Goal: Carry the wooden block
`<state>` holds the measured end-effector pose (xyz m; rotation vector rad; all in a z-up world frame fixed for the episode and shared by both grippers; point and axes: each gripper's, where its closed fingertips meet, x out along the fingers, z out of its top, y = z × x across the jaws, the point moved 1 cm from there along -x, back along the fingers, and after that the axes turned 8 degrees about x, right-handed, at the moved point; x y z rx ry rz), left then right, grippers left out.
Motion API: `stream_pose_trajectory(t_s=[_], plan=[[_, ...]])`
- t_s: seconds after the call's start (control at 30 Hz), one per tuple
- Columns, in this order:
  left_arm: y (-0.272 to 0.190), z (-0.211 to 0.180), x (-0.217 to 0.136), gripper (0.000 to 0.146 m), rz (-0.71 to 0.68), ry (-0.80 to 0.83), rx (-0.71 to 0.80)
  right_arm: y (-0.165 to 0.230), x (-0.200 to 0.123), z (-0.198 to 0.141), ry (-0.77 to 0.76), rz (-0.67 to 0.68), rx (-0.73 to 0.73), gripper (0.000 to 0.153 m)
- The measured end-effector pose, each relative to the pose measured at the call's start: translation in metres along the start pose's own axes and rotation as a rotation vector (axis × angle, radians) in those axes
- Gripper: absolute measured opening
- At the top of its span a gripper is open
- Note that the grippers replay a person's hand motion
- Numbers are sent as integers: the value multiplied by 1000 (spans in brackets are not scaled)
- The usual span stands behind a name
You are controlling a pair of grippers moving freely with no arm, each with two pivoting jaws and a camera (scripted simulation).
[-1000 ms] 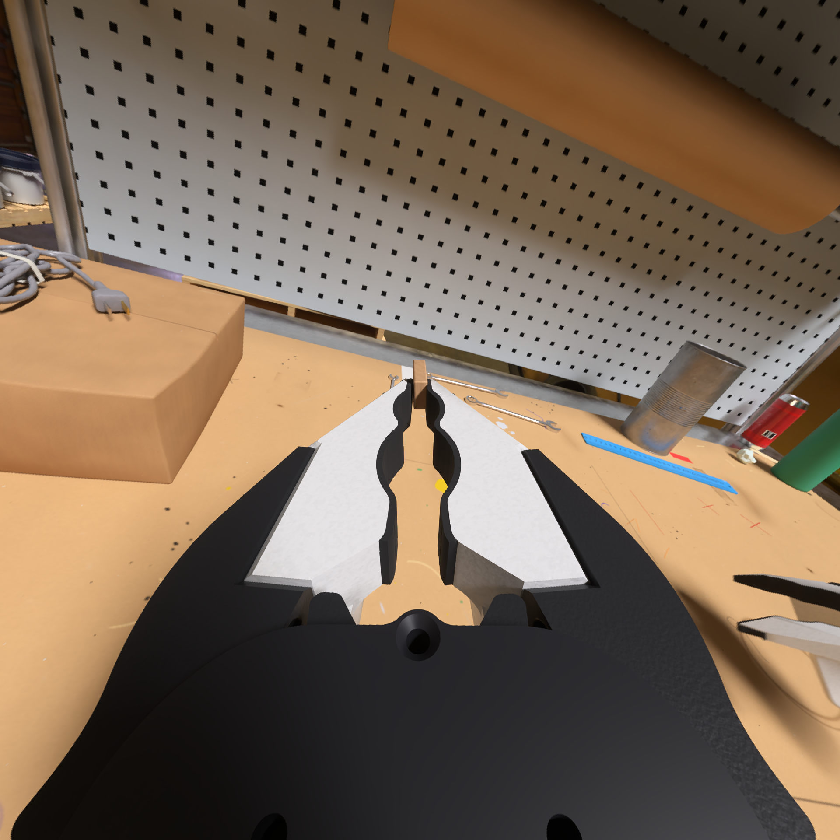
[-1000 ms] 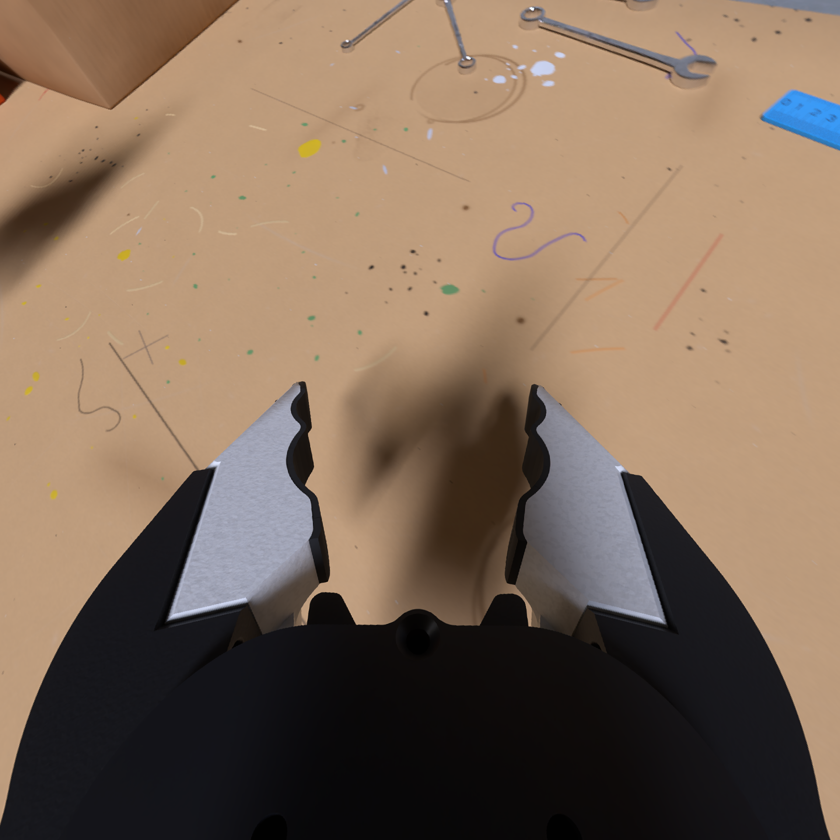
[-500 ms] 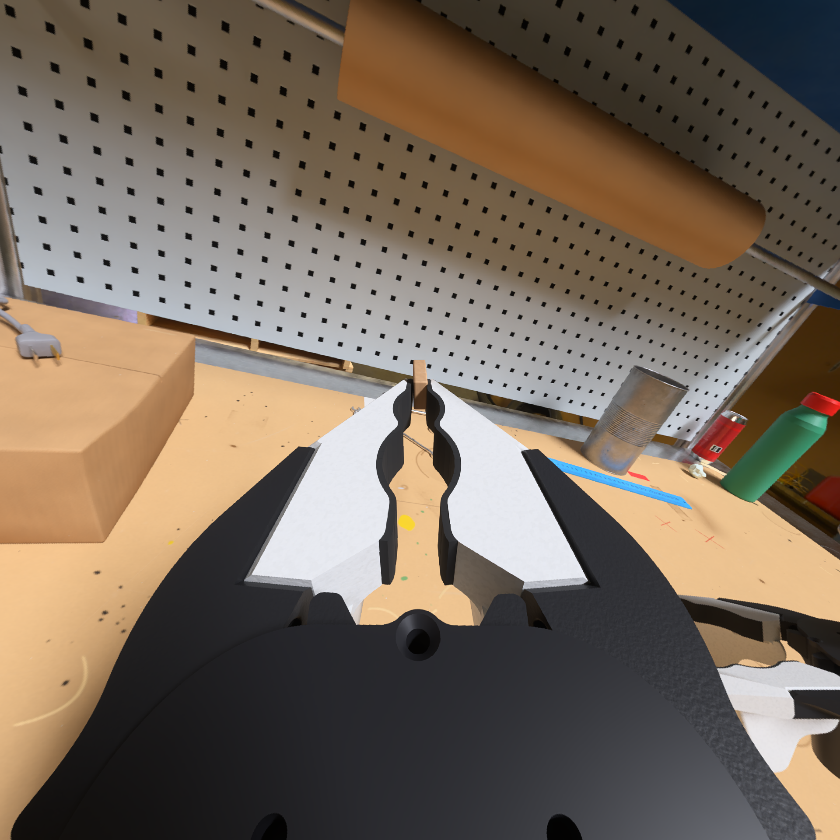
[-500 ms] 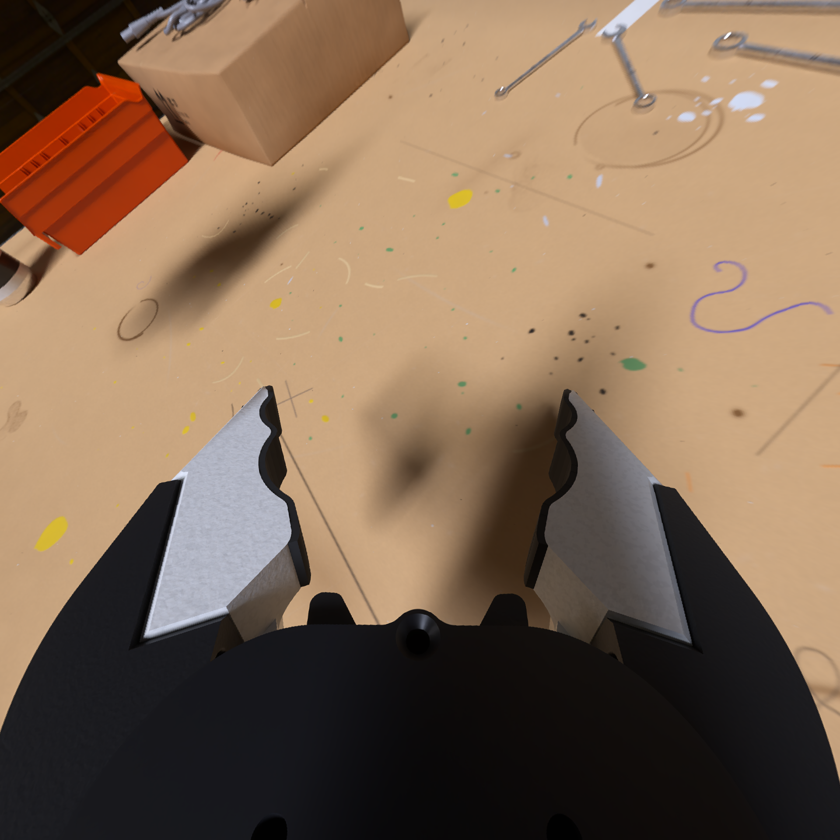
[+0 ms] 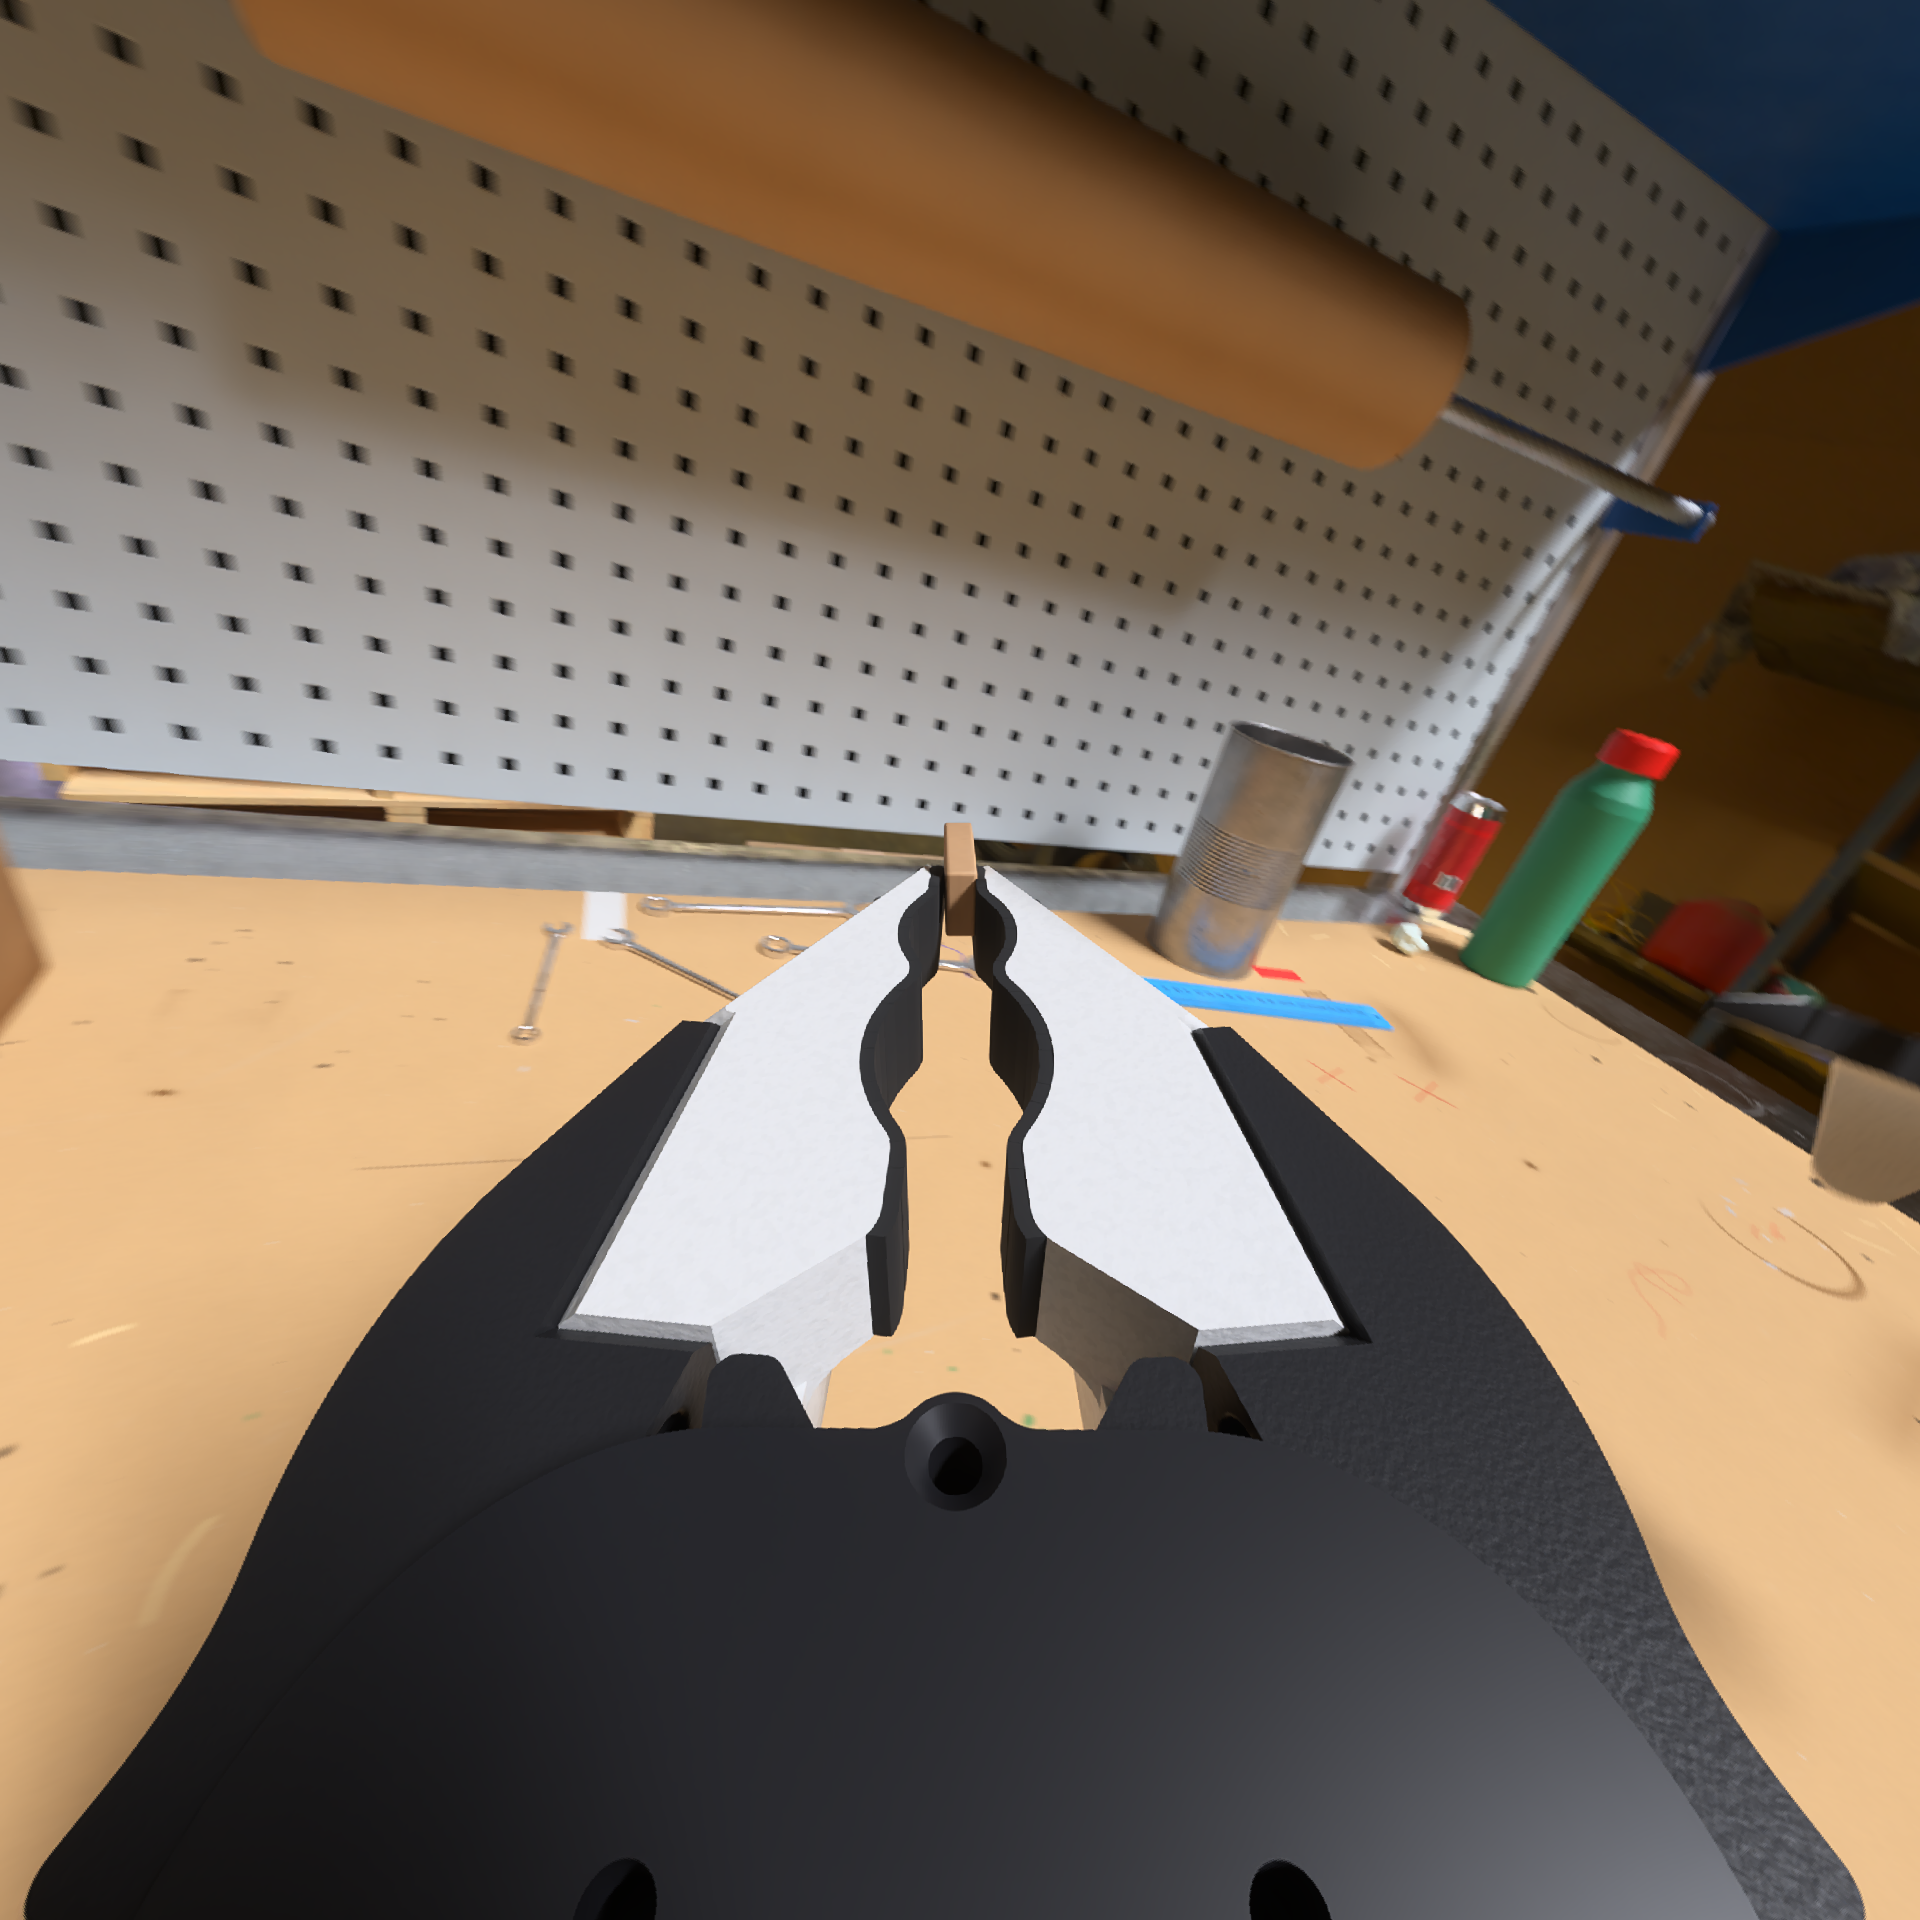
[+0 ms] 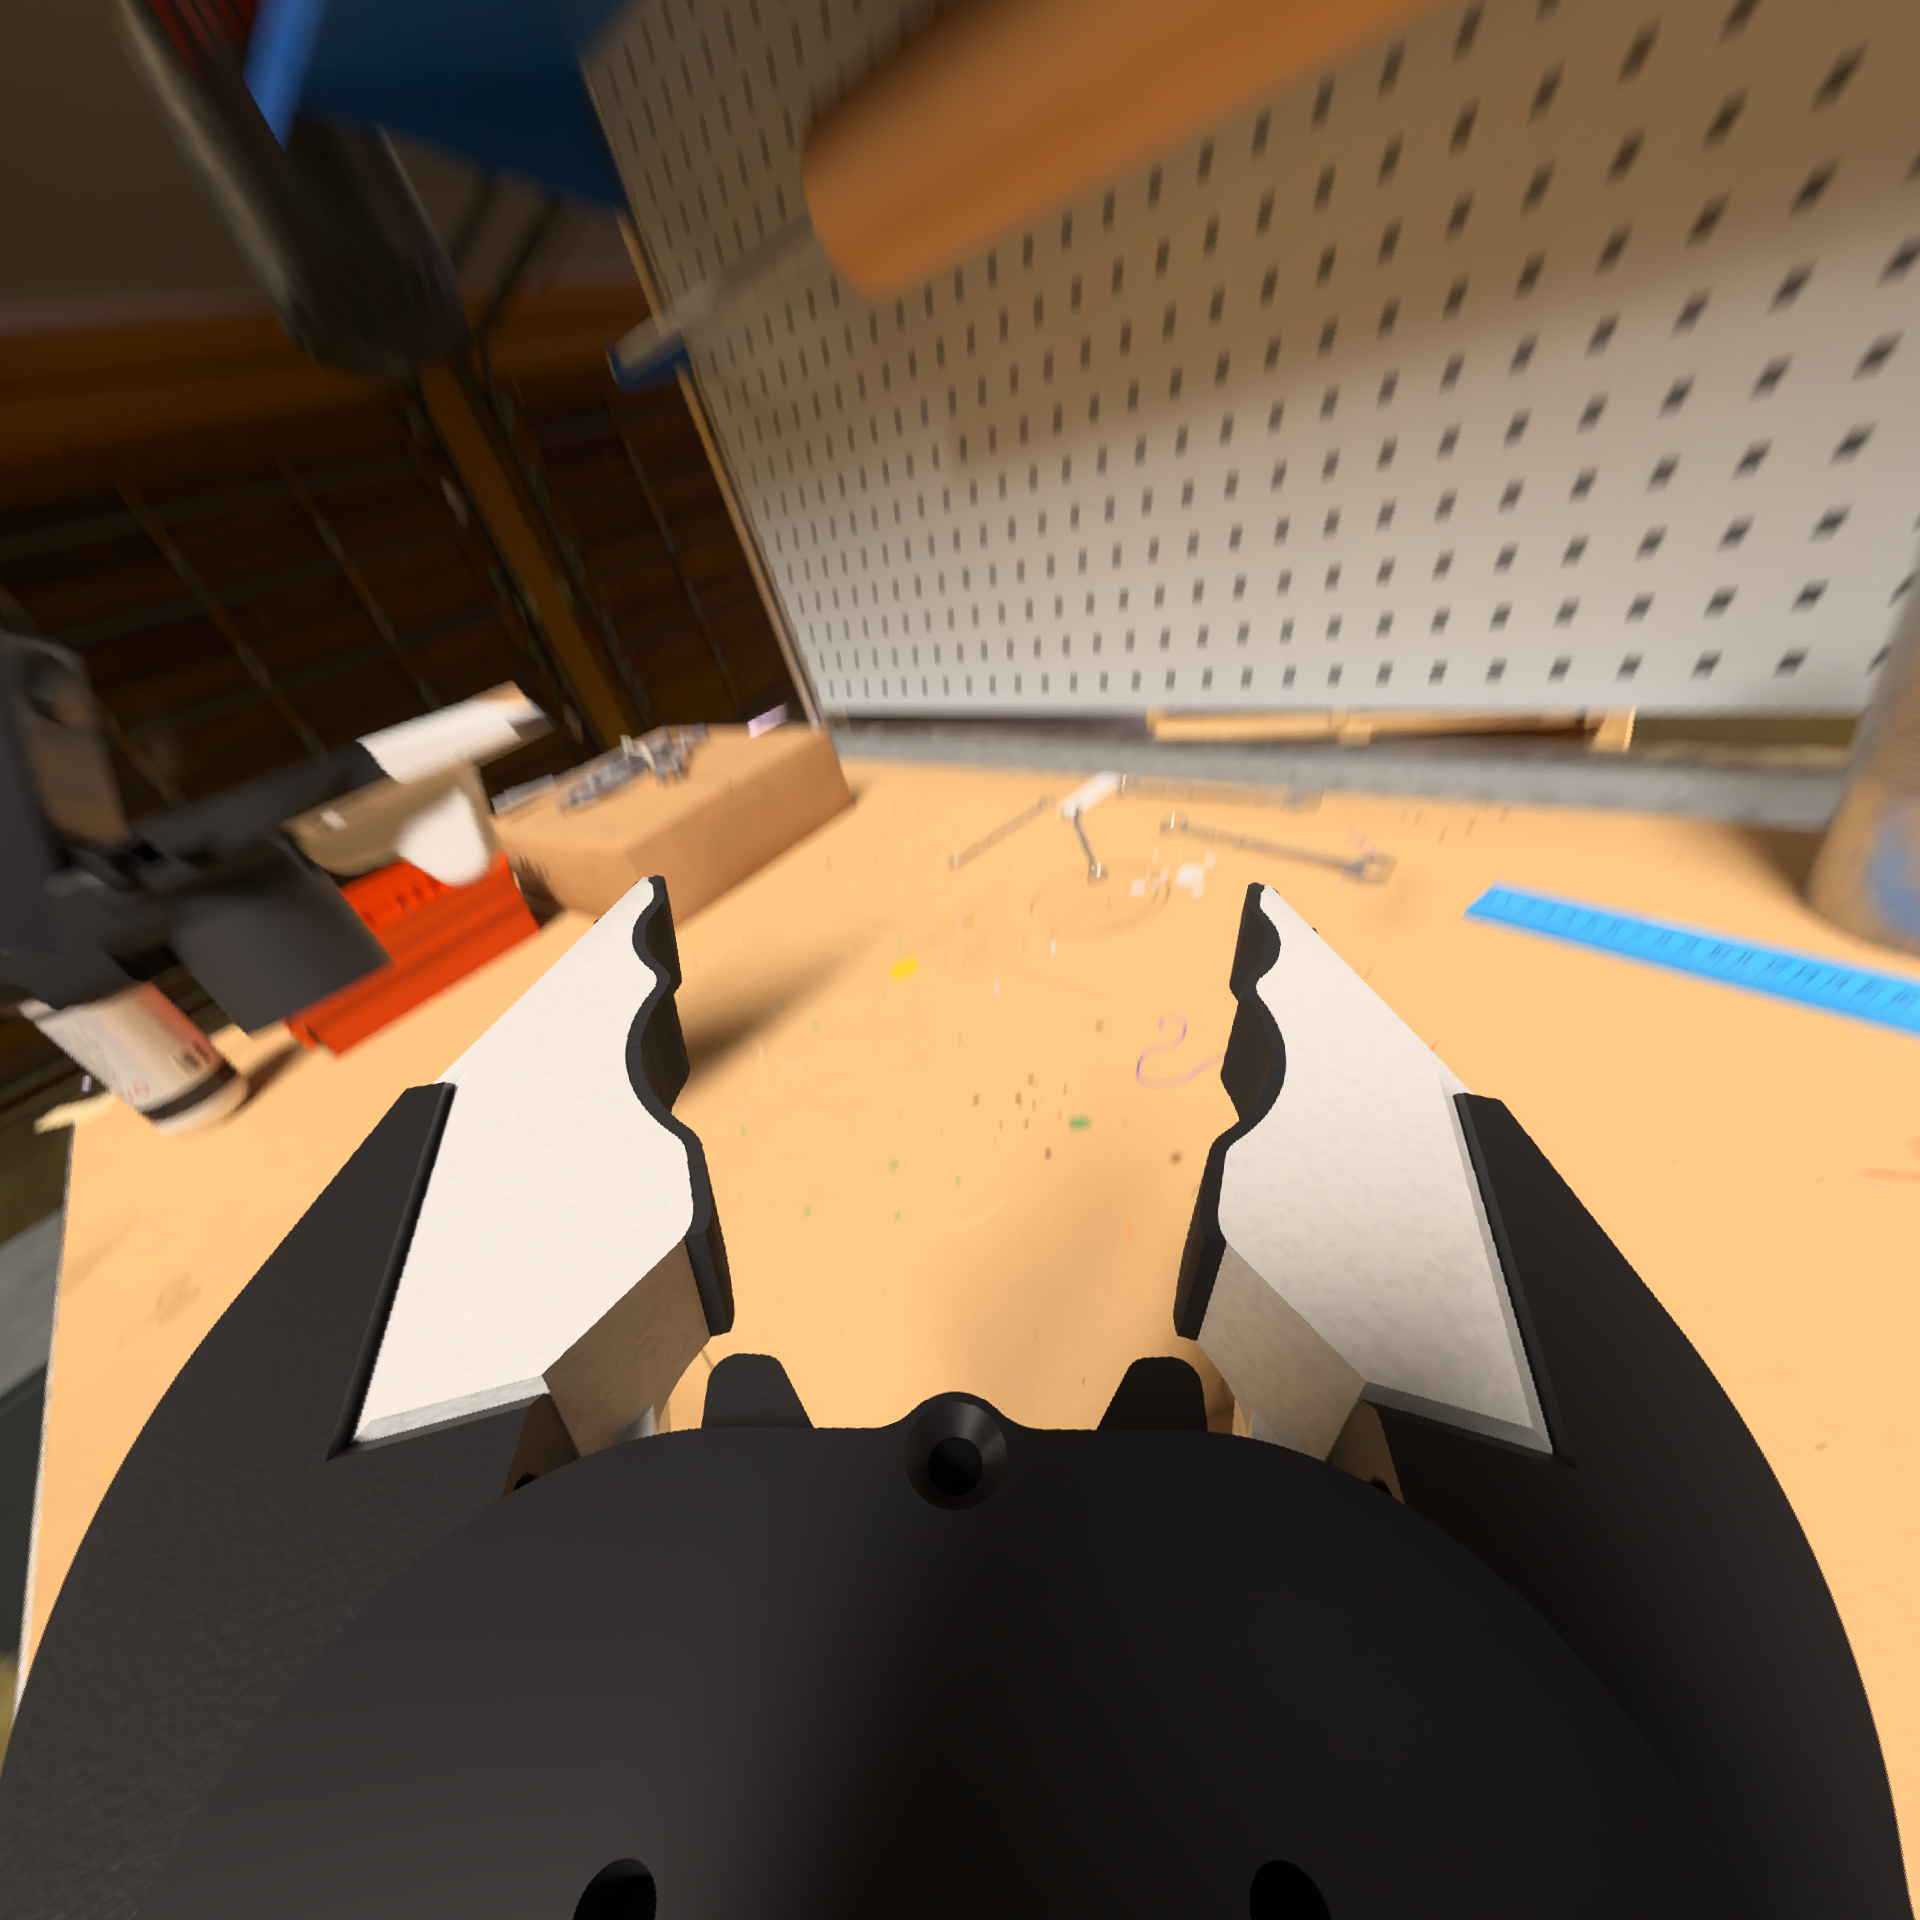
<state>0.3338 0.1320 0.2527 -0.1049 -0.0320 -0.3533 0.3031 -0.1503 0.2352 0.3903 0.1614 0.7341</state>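
My left tool (image 5: 958, 883) is clenched on the wooden block (image 5: 958, 878), pinched upright at the very fingertips, above the counter (image 5: 260, 1091). Ahead and to its right stand a metal can (image 5: 1247, 852) and a green bottle (image 5: 1569, 862) (wrenches (image 5: 582, 956) lie ahead-left). My right tool (image 6: 956, 894) is spread wide, gripping nothing, over the counter.

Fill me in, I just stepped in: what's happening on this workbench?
The left tongs are shut on a small wooden block, held at their tips above the workbench. The right tongs are open and hold nothing, over bare bench. Wrenches, a metal can and a blue ruler lie beyond.
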Motion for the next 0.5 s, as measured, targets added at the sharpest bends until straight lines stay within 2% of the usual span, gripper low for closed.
stream_pose_trajectory(t_s=[0.1,0.17,0.37,0.5], plan=[[-41,-12,19,4,-66,43,10,8,-43,31,-187,10,-40,104],[-70,-20,30,4,-116,70,22,11,-66,42,-253,-15,-83,102],[-160,-47,57,4,-261,165,40,14,-100,38,-247,-30,-54,105],[-210,-69,68,4,-330,232,55,-6,-116,33,-240,-134,-67,110]])
